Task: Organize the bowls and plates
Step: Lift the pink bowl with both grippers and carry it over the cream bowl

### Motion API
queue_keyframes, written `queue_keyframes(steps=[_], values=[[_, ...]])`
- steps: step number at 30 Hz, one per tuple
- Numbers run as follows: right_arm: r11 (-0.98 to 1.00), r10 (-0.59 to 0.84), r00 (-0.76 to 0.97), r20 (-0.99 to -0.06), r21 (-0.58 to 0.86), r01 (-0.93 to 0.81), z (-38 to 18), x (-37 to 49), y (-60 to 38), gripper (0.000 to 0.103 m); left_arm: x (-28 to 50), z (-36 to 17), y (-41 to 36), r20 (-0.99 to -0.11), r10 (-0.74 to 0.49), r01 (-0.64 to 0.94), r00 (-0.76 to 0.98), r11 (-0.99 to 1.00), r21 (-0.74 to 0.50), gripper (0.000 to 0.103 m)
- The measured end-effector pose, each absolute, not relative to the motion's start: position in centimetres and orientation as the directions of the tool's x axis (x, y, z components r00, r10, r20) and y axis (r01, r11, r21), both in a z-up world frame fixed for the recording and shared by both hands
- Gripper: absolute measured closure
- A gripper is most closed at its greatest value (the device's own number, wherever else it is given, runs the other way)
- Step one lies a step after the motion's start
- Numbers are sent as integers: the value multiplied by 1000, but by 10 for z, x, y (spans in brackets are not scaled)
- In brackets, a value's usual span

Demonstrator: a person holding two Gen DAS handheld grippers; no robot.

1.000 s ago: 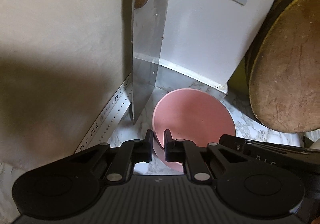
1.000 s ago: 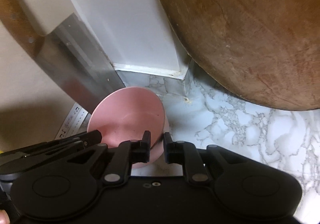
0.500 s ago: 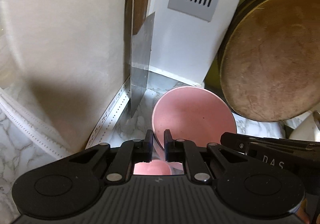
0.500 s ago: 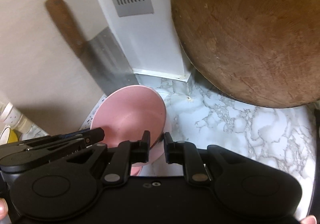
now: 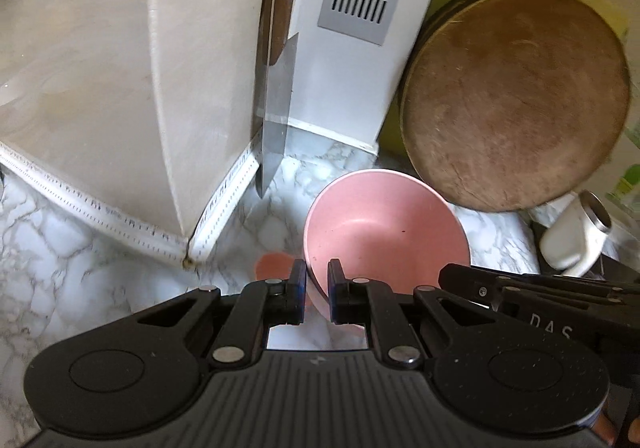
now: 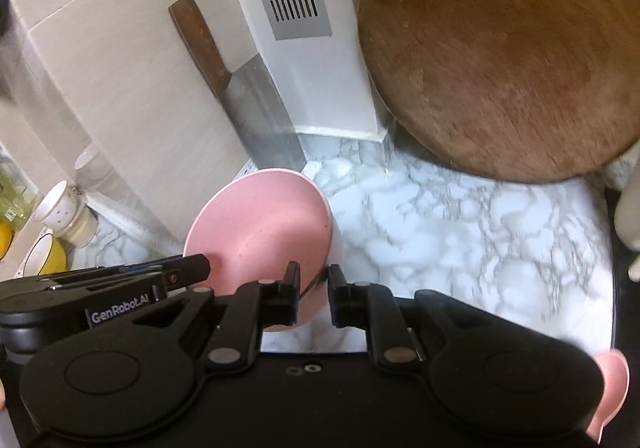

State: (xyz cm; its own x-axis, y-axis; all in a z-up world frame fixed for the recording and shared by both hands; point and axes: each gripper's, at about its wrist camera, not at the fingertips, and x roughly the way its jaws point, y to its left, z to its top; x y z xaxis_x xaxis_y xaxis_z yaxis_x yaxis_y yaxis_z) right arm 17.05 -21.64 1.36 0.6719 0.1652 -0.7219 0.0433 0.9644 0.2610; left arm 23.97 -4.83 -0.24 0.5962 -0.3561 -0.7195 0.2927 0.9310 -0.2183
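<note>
A pink bowl [image 5: 384,224] hangs above the marble counter [image 5: 80,248], carried by both grippers. My left gripper [image 5: 317,280] is shut on the bowl's left rim. My right gripper [image 6: 314,284] is shut on its right rim, with the bowl [image 6: 260,232] lying to the left of its fingers. In the left wrist view the right gripper's body [image 5: 540,296] enters from the right; in the right wrist view the left gripper's body [image 6: 100,288] enters from the left. The edge of another pink dish [image 6: 612,392] shows at the lower right of the right wrist view.
A cleaver [image 6: 240,96] with a wooden handle leans in the wall corner. A round wooden chopping board [image 6: 500,60] leans against the wall on the right. A white vented column [image 5: 360,8] stands behind. White cups [image 6: 60,212] sit far left; a white jug [image 5: 576,236] far right.
Both grippers have pulled back and risen with the pink bowl, away from the corner. More of the counter, the cleaver handle and the chopping board now show.
</note>
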Motion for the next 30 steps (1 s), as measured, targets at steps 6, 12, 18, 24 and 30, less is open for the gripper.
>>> queue_keyframes(steps=[6,12,18,24,30], values=[[965,155,684,-713,257,49,9,133,-208,88,206,-3,-39,-716,-374,302,590,924,-234,93],[958,171,662,-730,279,60,-3,106,-201,88,176,-7,-27,-713,-379,303,590,922,-240,93],[950,183,638,-748,301,81,-16,85,-199,88,154,-16,-22,-724,-382,308,574,920,-241,93],[949,182,619,-764,302,94,-27,73,-196,88,141,-26,-21,-739,-382,309,555,919,-243,93],[948,185,599,-779,302,99,-35,69,-197,88,134,-36,-19,-754,-381,309,535,919,-246,93]])
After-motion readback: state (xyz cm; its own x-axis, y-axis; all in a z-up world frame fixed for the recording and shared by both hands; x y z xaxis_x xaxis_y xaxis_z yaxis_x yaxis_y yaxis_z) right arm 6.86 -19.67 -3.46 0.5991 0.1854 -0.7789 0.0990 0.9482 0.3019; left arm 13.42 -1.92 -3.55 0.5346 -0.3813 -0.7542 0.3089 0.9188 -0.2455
